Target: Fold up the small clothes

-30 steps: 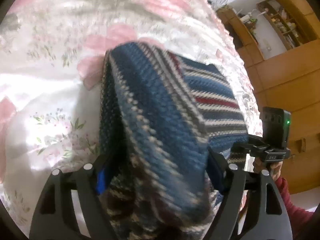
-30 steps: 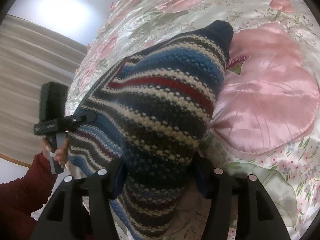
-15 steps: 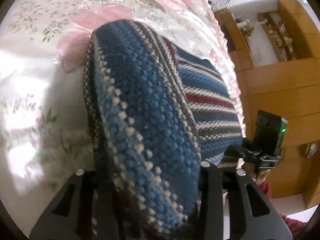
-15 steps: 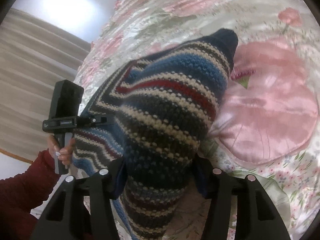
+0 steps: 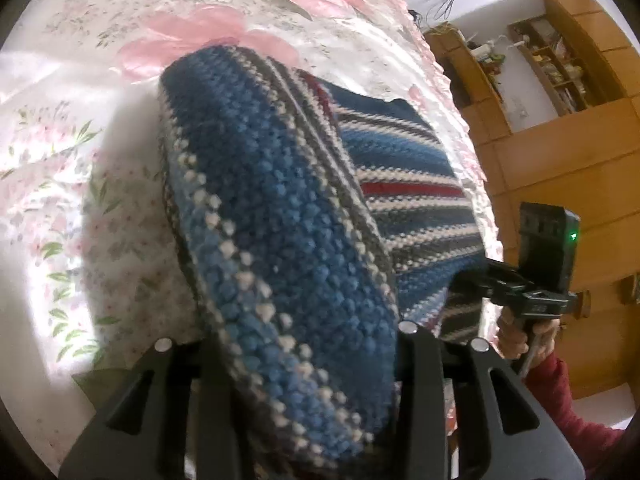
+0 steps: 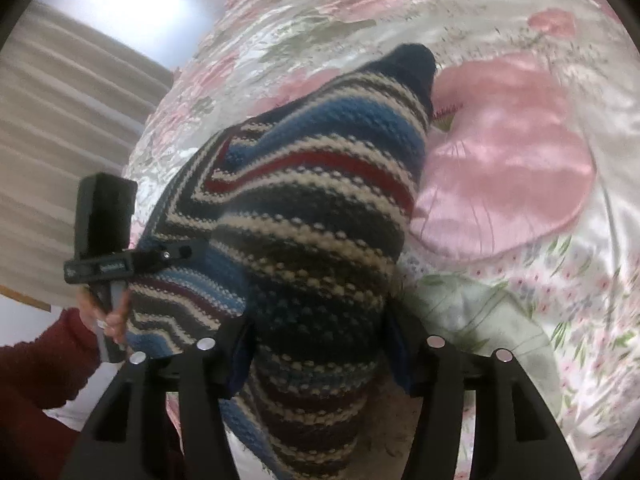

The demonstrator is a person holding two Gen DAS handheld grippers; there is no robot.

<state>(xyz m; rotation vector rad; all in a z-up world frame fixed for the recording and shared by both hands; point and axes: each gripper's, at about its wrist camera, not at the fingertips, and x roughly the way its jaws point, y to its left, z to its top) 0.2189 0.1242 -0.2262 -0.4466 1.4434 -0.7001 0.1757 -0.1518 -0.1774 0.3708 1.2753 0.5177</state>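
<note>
— Where's the striped knit [image 5: 288, 216]?

— Lifted off the floral bed cover [image 5: 60, 184], stretched between both tools. The left gripper [image 5: 304, 364] is clamped on one edge, the right gripper [image 6: 320, 344] on the other.

— Which way does it run?

— Forward from each gripper — far end drooping onto the bed. Neither hand looks nearer; I'd carry both edges forward together.

My left claw [image 5: 304, 364]: matte black plastic, two broad fingers with triangular cut-outs, a round silver screw head atop each.
My right claw [image 6: 316, 344]: same black build, blue pads [image 6: 240, 364] inside the fingers, four silver screws.
My camera block [image 5: 548, 240]: black box above the handle, small green light lit.
My sleeve [image 6: 36, 364]: dark red knit, behind the claw.
</note>
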